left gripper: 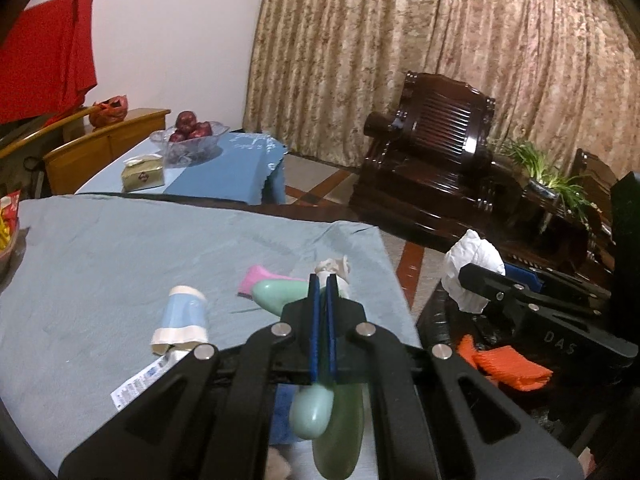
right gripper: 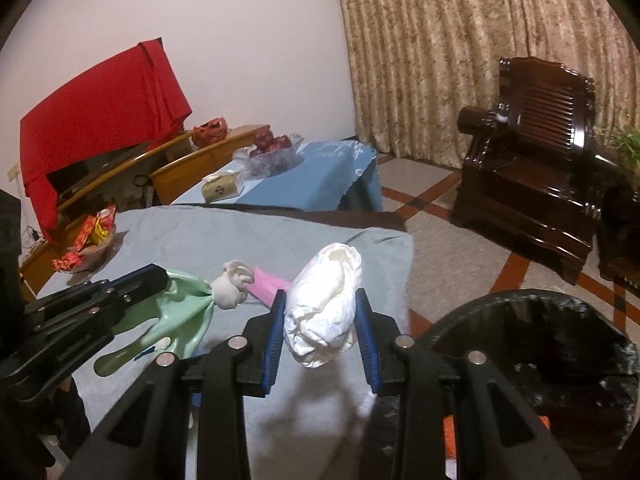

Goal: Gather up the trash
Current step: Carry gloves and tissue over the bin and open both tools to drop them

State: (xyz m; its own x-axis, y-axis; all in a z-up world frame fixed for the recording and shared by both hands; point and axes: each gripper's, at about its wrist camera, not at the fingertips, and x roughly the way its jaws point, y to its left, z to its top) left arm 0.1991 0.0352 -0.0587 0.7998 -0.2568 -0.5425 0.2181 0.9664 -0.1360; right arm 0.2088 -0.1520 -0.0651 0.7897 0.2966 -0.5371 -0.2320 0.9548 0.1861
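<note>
The left claw point(left gripper: 323, 312) is pressed tight together and pinches a soft mint-green rubber glove point(right gripper: 176, 316). The glove is smooth and shiny. In the right wrist view it hangs limp from the claw at the lower left of the frame, with its long floppy fingers drooping toward the grey-blue cloth point(right gripper: 208, 236) on the table.

The right claw point(right gripper: 322, 326) squeezes a crumpled white paper wad point(right gripper: 324, 308) between its blue pads. The wad is puffy and wrinkled, taller than it is wide, and it sits up off the table.

The black trash bin point(right gripper: 536, 344) is round and dark, with a shiny bag inside. It sits at the lower right of that frame, just right of the right claw, so this claw looks nearer to it than the left one.

A pink scrap point(right gripper: 268, 284), a small cream-coloured lump point(right gripper: 232, 284) and a pale blue paper cup point(left gripper: 184, 320) on its side lie on the cloth.
</note>
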